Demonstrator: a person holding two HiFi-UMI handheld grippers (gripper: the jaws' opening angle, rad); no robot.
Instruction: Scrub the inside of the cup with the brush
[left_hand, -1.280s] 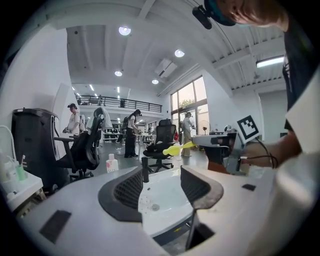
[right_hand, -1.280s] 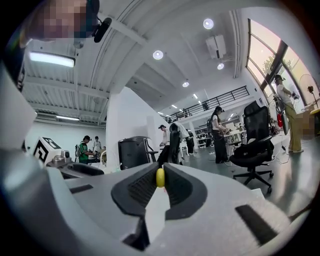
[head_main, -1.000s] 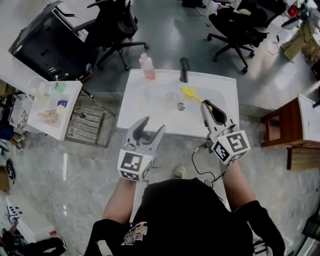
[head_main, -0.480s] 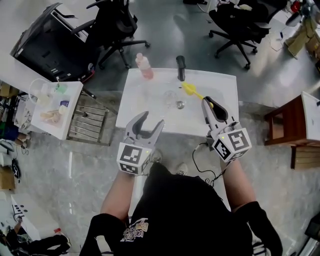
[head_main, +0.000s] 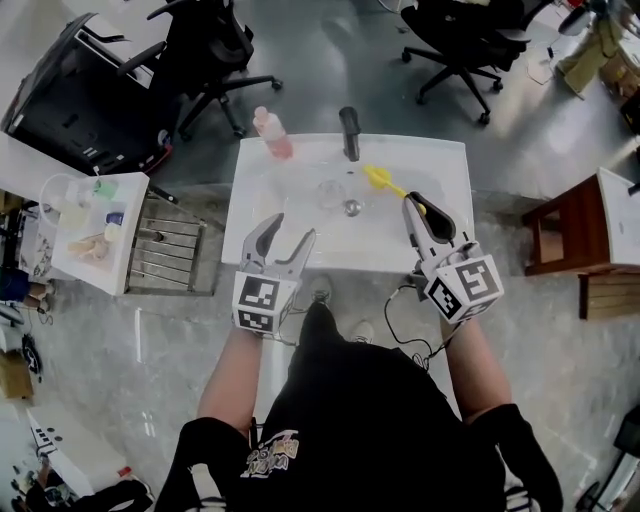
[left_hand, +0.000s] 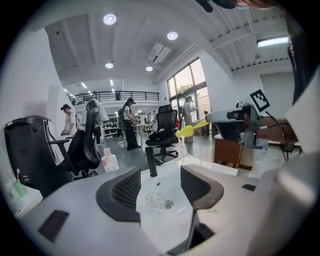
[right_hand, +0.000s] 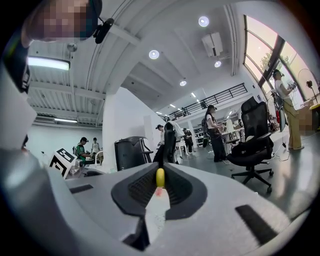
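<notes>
Over the near rim of the sink (head_main: 452, 205), seven o'clock from the cup (head_main: 330, 192): left gripper (head_main: 290, 230), jaws wide, empty. Four o'clock: right gripper (head_main: 413, 207), clamped on the brush (head_main: 378, 180).

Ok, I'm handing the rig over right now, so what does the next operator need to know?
Left gripper: open, empty, at the near edge of the sink.
Right gripper: shut on the yellow brush, brush head out over the sink.
Cup: clear, upright in the sink beside the drain, touched by neither gripper.
Done: brush in hand.
Left: probably steady the cup, insert the brush, scrub inside.
</notes>
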